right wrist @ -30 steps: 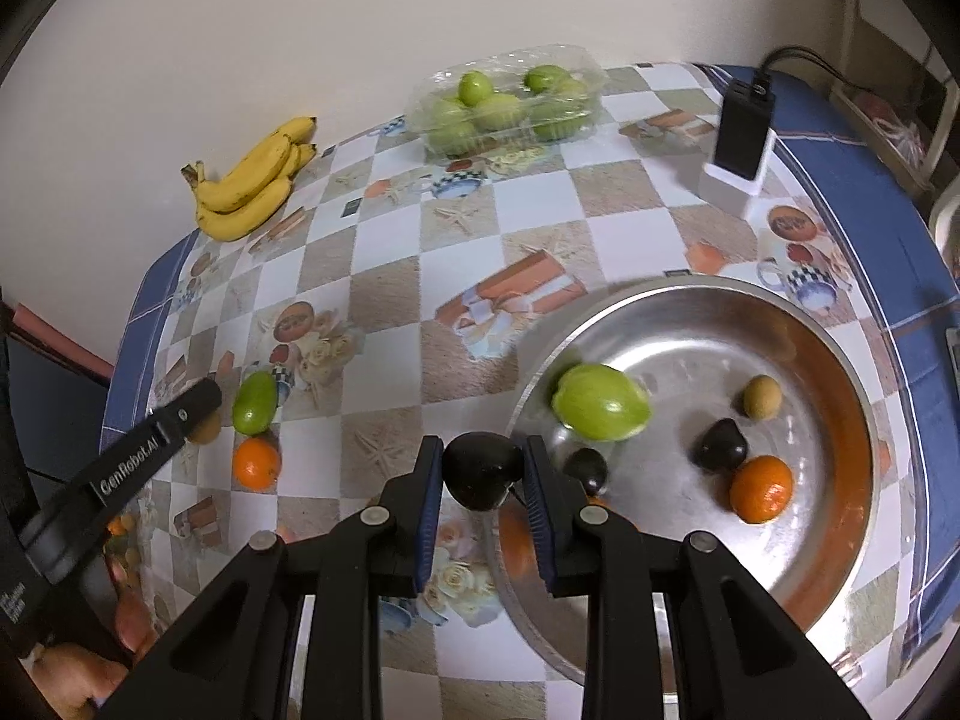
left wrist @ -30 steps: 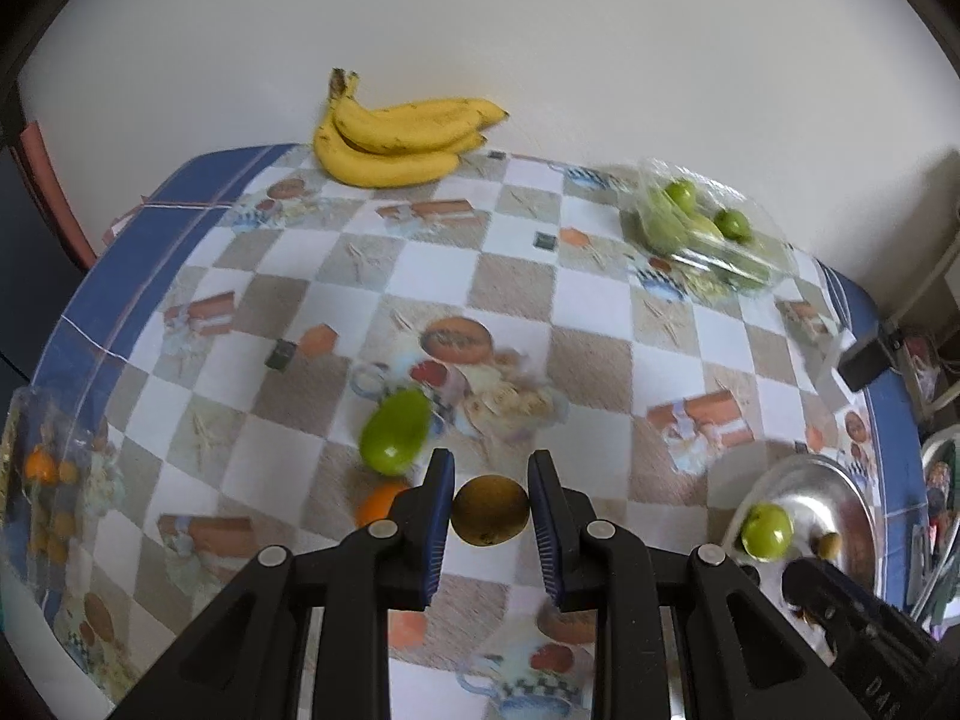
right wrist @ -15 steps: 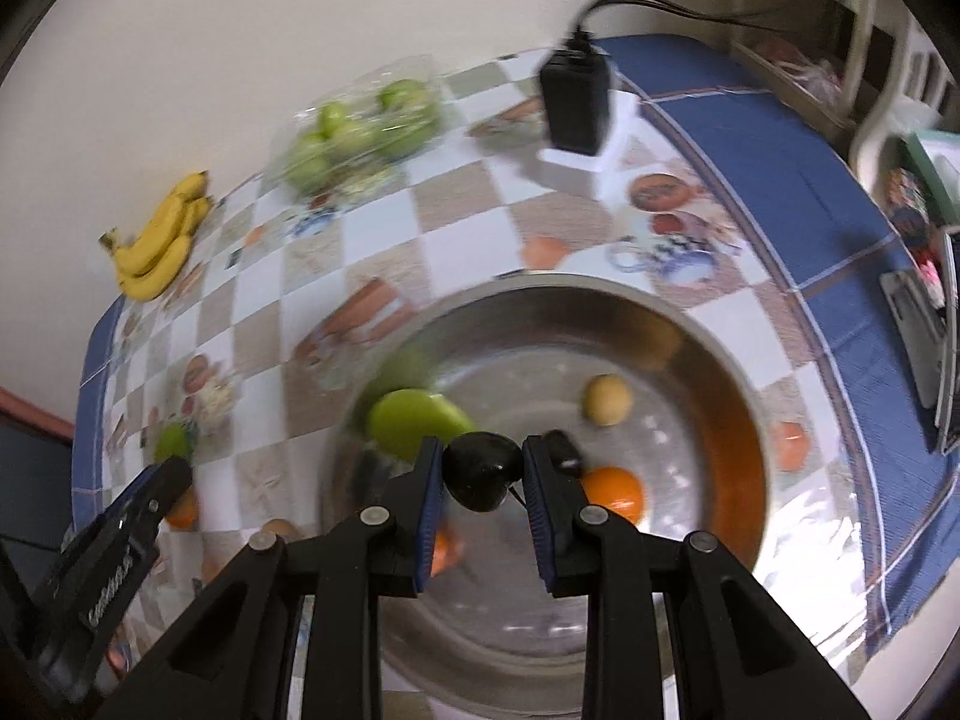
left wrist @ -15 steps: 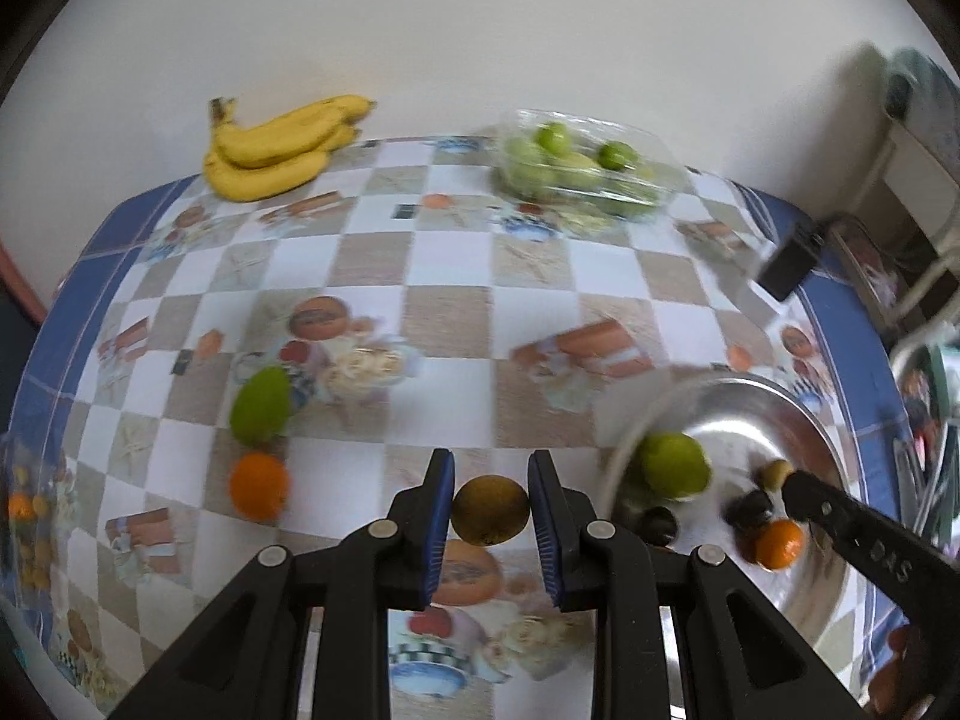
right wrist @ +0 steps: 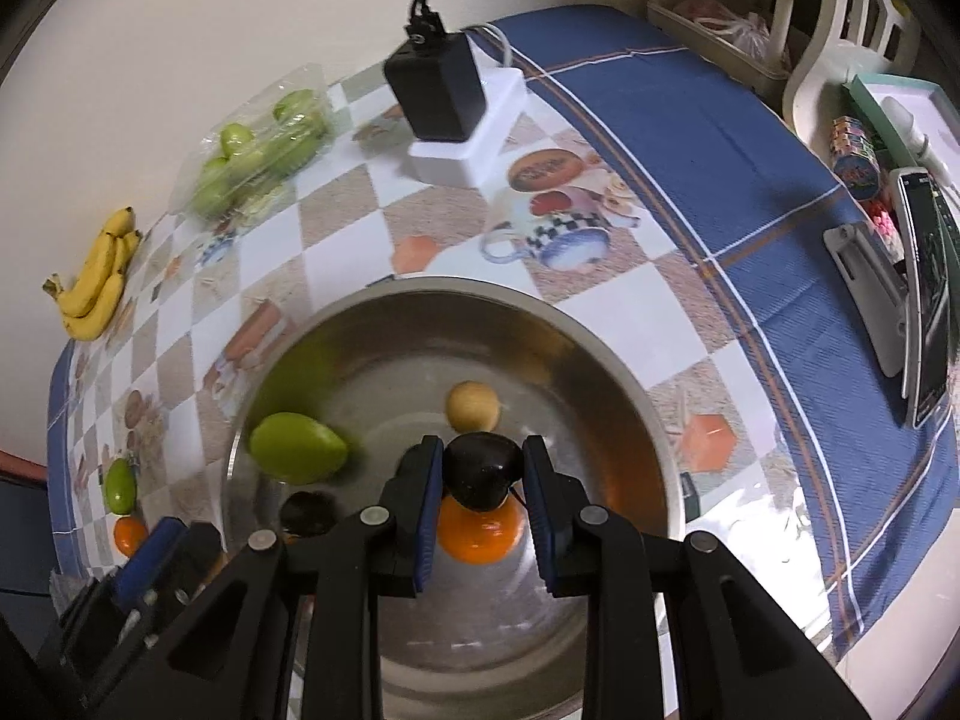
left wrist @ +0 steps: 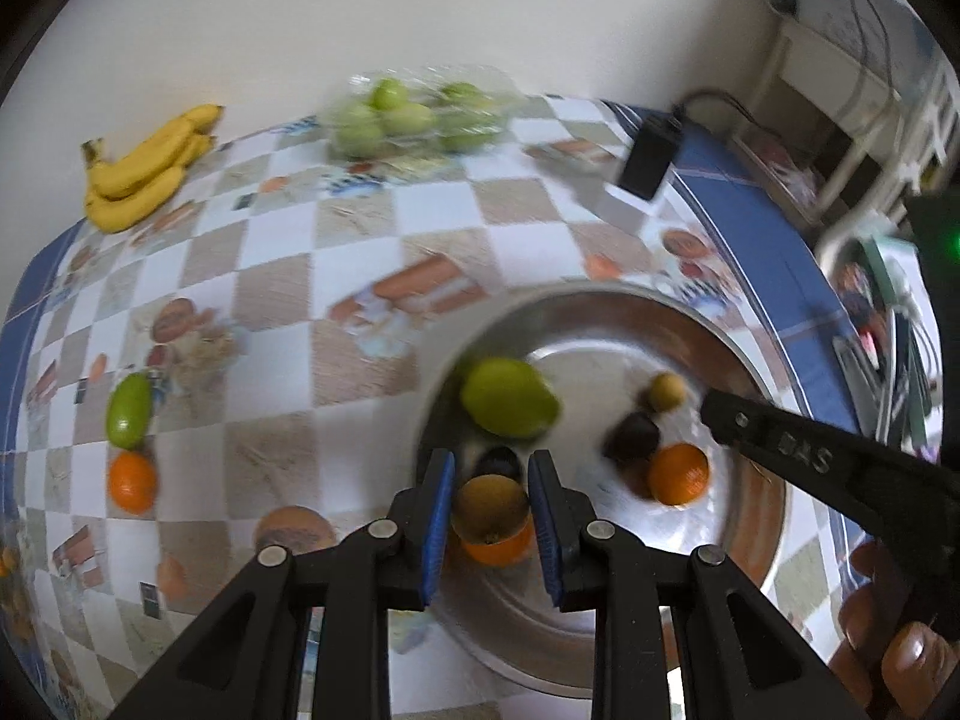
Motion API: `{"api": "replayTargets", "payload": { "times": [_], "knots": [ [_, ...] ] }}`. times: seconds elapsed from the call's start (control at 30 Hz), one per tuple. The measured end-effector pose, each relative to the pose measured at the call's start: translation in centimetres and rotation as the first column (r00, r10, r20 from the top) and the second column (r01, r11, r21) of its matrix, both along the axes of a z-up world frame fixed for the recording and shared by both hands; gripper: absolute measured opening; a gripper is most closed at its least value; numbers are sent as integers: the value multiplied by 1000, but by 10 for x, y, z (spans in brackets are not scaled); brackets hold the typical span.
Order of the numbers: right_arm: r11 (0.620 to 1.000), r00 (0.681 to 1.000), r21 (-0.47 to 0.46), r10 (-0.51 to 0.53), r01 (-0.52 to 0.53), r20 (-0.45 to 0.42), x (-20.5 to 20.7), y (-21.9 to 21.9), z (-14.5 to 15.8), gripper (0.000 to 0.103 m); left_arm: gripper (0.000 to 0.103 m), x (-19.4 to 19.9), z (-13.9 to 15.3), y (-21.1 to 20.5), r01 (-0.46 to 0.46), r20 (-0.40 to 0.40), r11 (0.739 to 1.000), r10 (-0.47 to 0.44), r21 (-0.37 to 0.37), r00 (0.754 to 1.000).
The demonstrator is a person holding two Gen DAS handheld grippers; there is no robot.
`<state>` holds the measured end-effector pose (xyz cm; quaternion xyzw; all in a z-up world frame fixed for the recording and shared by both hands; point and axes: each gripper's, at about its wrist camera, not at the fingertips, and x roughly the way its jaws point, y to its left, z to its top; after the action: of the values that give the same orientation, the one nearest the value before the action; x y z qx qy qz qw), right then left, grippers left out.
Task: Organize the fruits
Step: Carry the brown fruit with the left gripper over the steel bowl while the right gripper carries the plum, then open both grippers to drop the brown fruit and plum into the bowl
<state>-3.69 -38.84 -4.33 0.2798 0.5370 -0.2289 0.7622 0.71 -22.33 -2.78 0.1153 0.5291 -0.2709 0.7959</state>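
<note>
The desk [right wrist: 690,138], under its checked and blue cloth, took up most of the room before me, and the steel bowl [right wrist: 606,360] sat at its near right part. Both pairs of tongs hung over that bowl, pointing steeply down. The left tongs [left wrist: 489,507] were clenched on a brownish-yellow round fruit [left wrist: 489,507], which hung above the bowl's rim at about seven o'clock, over an orange [left wrist: 498,546] lying just beneath it. The right tongs [right wrist: 480,474] gripped a dark, almost black fruit [right wrist: 480,471] nearer the bowl's middle, directly above another orange [right wrist: 480,534]. So each carried fruit lay straight below its own tongs, with the bowl floor under it, and I judged that letting go was all the coming move needed; neither fruit had a long axis worth minding. The right hand looked deeper into the bowl, the left closer to the edge. In the bowl already lay a green mango [right wrist: 297,447] at nine o'clock, a small tan fruit [right wrist: 472,405] and dark fruits [left wrist: 633,435]. Out on the cloth, at nine o'clock from the bowl, a smaller green fruit [left wrist: 128,410] and an orange [left wrist: 132,480] waited; bananas [left wrist: 141,171] and a clear box of green fruit [left wrist: 414,117] stood at the far wall. The left view was smeared, and how high the held fruits hung above the oranges I could not make out.
</note>
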Motion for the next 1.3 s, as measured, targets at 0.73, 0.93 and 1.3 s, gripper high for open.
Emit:
{"api": "replayTargets", "payload": {
  "times": [0.73,0.93,1.3],
  "knots": [
    [999,994,-17,-46,45,-96,-6,-14,-21,28,28,-29,-44,-33,111,-154,991,-99,74,983],
    [999,994,-17,-49,48,-99,-3,-15,-22,28,29,-27,-44,-33,109,-162,992,-97,68,982],
    [998,995,-30,-60,58,-84,-6,-15,-16,39,50,-29,-37,-37,125,-153,990,-115,58,982]
  ]
}}
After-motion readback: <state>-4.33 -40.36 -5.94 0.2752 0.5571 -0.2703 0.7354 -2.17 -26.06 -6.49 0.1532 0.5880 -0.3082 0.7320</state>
